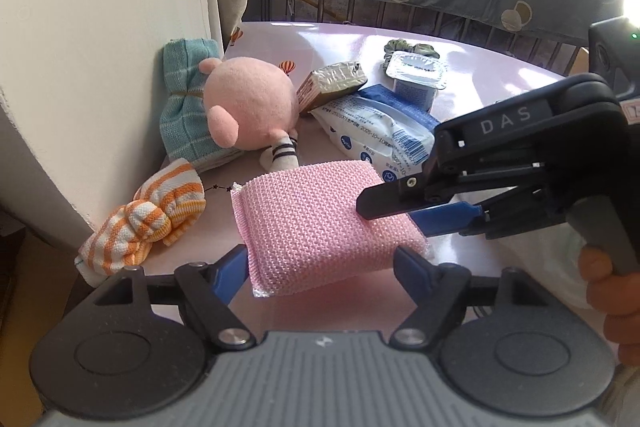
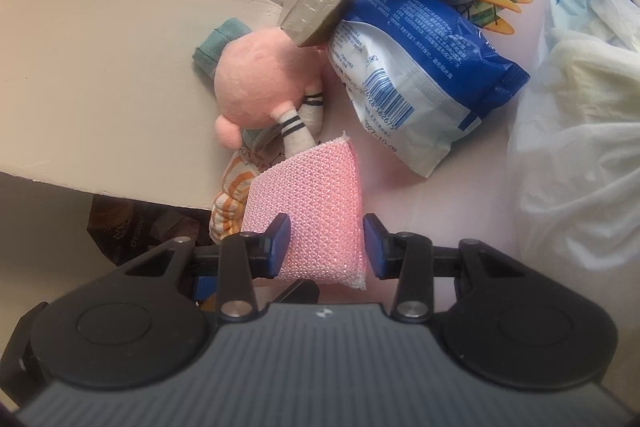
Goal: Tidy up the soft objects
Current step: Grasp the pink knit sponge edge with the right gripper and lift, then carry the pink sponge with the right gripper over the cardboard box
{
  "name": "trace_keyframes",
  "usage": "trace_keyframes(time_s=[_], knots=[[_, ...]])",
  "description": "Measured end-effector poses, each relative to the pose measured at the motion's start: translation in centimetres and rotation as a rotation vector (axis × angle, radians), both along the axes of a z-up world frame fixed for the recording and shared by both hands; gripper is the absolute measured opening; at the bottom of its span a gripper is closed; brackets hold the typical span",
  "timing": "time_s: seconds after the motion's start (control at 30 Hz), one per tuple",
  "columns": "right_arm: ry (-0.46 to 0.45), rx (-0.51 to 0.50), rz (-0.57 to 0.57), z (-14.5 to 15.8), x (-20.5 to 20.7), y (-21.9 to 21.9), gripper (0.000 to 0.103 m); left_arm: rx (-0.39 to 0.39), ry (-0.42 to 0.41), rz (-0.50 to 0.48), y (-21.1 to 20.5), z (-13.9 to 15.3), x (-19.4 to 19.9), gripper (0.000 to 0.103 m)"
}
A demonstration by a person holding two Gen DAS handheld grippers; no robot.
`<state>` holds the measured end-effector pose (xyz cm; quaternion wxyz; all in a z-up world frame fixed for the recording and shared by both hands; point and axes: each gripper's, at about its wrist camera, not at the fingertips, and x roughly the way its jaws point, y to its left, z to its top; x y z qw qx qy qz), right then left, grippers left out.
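ITEM: pink mesh sponge (image 1: 304, 219). It is lifted off the pink table (image 1: 480, 67), just on my side of the pink plush toy (image 1: 248, 103), with its far edge over the toy's striped legs

RIGHT TOOL: the right gripper (image 1: 384, 217) comes in from the side away from the plush toy and is clamped on the sponge's edge, one finger on top and the blue one beneath. In its own view both pads sit against the sponge's flanks. I read this as a firm hold

LEFT TOOL: the left gripper (image 1: 324, 263) sits on the near side of the sponge from the plush toy. Its jaws are spread wide to either side of the sponge's near end. I see no dent where they meet the mesh, so I judge that they are not squeezing it

SOFT GROUP: a teal cloth bundle (image 1: 184, 107) leans behind the plush toy. An orange striped cloth (image 1: 140, 223) lies in front of the toy, towards me

NOT SOFT: a foil-wrapped block (image 1: 336, 83), a blue-and-white packet (image 1: 380, 131) and a yoghurt cup (image 1: 416, 75) are all on the far side of the plush toy from the wall

STEP IN HAND: I am carrying the sponge towards the soft group

NEXT MOVE: I judge that it calls for setting the sponge down just beside the plush toy, clear of the packet, then easing the right jaws apart
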<state>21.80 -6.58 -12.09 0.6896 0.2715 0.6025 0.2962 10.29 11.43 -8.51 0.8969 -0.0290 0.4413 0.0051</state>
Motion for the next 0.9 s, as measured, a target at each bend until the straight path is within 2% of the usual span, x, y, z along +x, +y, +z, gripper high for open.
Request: trace_keyframes(time_s=[0.27,0.57,0.73,0.9], knots=[[-0.027,0.061,0.002,2.7,-1.5,-0.8,0.039,0.007,-0.072,-0.005,-0.5,3.3,-2.0,0.079],[-0.099,0.122,-0.014,6.9,-3.1,-3.0,0.039,0.051,-0.162,-0.047,-3.1,7.4,-3.9,0.079],[-0.148,0.157,-0.042,9.3,-4.4,-6.3,0.039,0.072,-0.212,-0.097,-6.0,9.7,-4.5,0.079],[-0.195,0.189,-0.093,11.4,-6.0,-11.3,0.039,0.097,-0.257,-0.184,-10.8,11.5,-4.8,0.079]])
